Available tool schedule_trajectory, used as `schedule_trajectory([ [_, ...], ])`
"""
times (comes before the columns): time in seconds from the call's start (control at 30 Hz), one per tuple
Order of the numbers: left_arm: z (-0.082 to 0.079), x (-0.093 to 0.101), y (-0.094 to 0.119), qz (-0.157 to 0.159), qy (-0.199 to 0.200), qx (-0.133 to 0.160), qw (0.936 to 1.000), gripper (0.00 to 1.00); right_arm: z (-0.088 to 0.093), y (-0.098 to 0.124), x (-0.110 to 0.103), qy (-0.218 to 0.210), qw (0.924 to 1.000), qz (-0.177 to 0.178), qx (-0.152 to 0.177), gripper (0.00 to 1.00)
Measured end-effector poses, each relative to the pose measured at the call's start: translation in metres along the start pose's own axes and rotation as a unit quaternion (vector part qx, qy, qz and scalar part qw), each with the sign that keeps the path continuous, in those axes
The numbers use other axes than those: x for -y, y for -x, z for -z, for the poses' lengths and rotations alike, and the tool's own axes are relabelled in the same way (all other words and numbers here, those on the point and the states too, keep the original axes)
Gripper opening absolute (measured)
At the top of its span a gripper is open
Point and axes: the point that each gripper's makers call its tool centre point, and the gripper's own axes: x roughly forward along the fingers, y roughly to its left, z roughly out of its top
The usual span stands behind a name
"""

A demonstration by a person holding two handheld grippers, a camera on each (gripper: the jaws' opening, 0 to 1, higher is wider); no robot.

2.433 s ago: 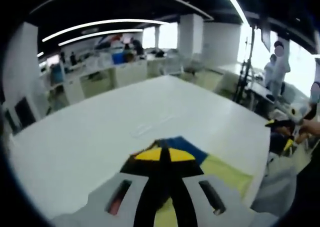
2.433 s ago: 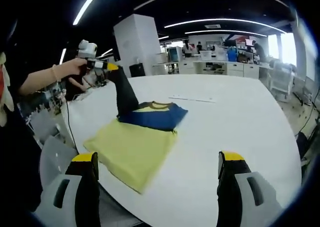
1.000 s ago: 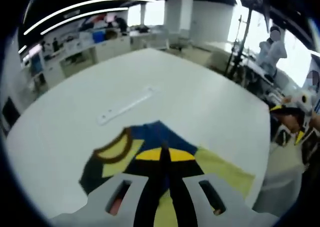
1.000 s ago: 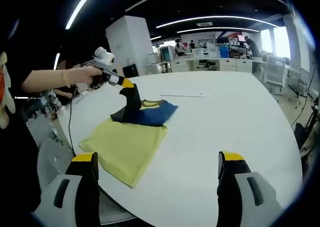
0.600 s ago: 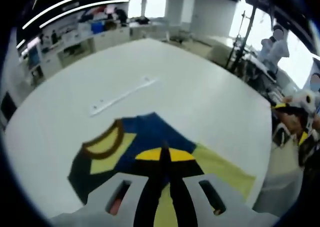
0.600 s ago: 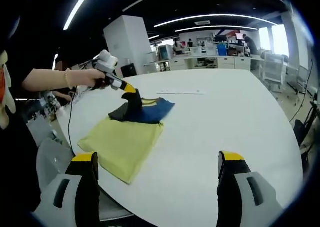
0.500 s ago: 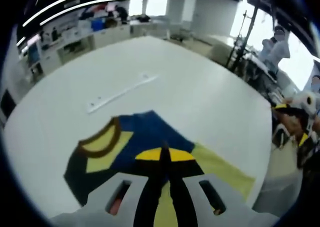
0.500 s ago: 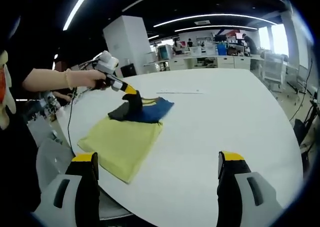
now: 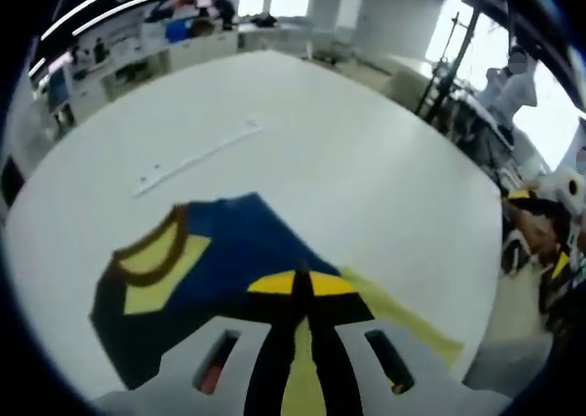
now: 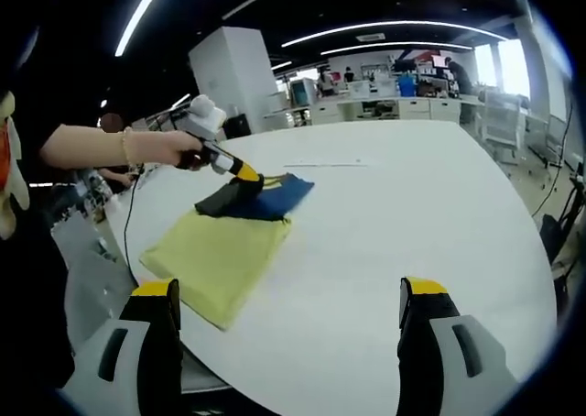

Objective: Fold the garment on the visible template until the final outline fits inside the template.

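The garment lies on the white table [image 10: 394, 214], folded: a yellow body [image 10: 215, 251] and a blue top [image 10: 275, 194] with a brown-trimmed yellow collar [image 9: 156, 251]. In the left gripper view the blue part [image 9: 233, 251] spreads ahead of the jaws and the yellow part [image 9: 407, 320] runs off to the right. My left gripper [image 9: 302, 283] is shut on a dark fold of the garment, held low over the blue part. From the right gripper view, a hand [image 10: 169, 147] holds that left gripper [image 10: 240, 171] at the dark fold [image 10: 220, 199]. My right gripper [image 10: 288, 290] stands open, well short of the cloth.
A thin clear strip [image 9: 192, 153] lies on the table beyond the garment, also the strip [image 10: 325, 164] in the right gripper view. The table's rounded edge [image 10: 302, 388] is near the right gripper. Desks, a pillar and people stand in the background.
The left gripper has come down with the dark fold from high above the table to just over the blue part. The right gripper has stayed open in about the same place.
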Motion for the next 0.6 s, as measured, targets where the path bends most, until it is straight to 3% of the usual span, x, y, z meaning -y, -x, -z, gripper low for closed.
schedule_trajectory([
  [0.6, 0.016, 0.031, -0.048, -0.007, 0.025, -0.026, 0.9993, 0.00, 0.012, 0.011, 0.029, -0.007, 0.9999, -0.003, -0.014, 1.00],
])
